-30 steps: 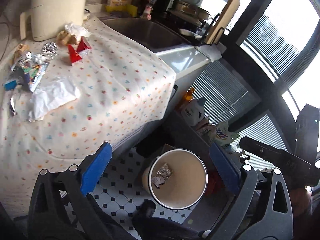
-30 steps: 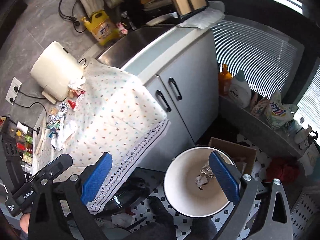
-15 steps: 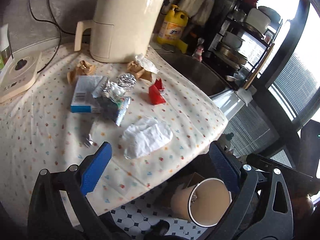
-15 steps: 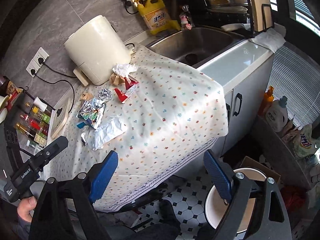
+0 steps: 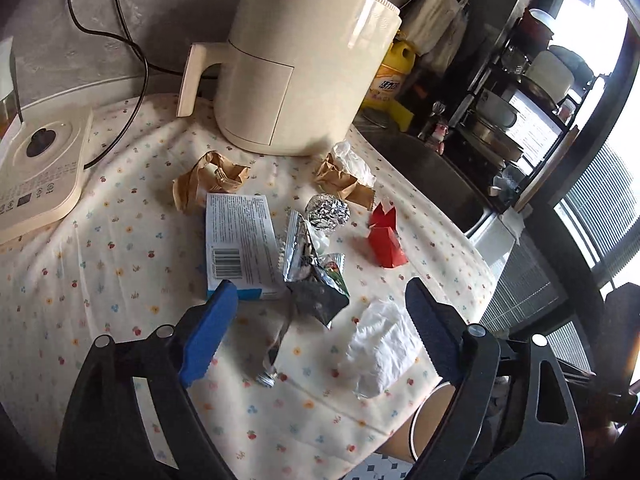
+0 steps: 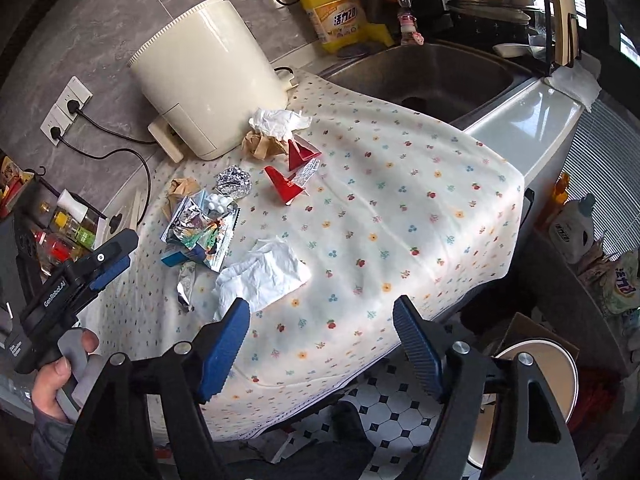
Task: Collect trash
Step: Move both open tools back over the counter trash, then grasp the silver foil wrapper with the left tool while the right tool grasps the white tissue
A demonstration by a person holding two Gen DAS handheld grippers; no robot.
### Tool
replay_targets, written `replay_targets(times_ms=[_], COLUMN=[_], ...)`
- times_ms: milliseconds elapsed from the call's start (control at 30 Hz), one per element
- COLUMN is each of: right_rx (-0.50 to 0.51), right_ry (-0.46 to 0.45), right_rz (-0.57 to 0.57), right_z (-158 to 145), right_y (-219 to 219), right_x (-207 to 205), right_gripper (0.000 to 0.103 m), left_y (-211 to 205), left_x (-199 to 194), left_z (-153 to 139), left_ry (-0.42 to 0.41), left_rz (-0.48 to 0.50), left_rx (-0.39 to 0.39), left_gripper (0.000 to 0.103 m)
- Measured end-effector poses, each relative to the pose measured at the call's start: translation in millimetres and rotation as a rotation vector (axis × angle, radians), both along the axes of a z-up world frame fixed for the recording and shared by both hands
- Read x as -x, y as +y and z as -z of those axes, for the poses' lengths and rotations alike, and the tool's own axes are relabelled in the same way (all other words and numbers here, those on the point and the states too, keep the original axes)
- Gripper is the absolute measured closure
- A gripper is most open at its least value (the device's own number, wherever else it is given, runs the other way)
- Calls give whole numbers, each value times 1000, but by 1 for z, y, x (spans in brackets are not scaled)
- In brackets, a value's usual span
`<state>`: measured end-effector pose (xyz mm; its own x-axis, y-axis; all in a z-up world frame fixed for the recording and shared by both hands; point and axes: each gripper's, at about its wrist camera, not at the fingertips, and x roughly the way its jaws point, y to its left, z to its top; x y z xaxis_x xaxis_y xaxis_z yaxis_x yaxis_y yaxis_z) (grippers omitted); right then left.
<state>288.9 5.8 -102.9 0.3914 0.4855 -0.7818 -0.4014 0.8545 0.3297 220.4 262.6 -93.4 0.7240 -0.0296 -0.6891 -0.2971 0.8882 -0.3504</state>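
While right view shows sink [image 6: 424,76] | left view hides it

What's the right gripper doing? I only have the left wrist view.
Observer: The right gripper hovers at the near edge of the table. Its jaws are open and have just been closing, with nothing between them.
Operator: Where's the bin?
Observer: The bin is on the floor to the right of the table, beside a cardboard box.
Operator: Anything in the sink?
Observer: No dishes show in the visible part of the sink basin.
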Motion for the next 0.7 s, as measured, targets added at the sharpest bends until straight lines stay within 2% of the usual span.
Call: replay_targets(times_ms=[67,233,300,400,567,700], right_rx=[18,54,72,89,150,182], right_ry=[-8,-2,11,57,59,54], right_rz=[-9,-15,7,18,-34,-76], right_z=[2,10,17,30,41,48], right_y=[14,42,48,55,76,94], right_x=[-2,-6,-8,-12,-12,-12], right_gripper=[27,27,27,27,24,17], left_y=[11,25,27,27,34,43], left_x=[-12,-36,-43,-41,-20,5], left_z=[7,26,36,44,42,36], left_ry=[12,41,68,66,29,-1], left_rz=[12,48,64,82,30,-15], left_rx=[24,65,84,90,104,112], left_gripper=[30,55,75,93,96,96])
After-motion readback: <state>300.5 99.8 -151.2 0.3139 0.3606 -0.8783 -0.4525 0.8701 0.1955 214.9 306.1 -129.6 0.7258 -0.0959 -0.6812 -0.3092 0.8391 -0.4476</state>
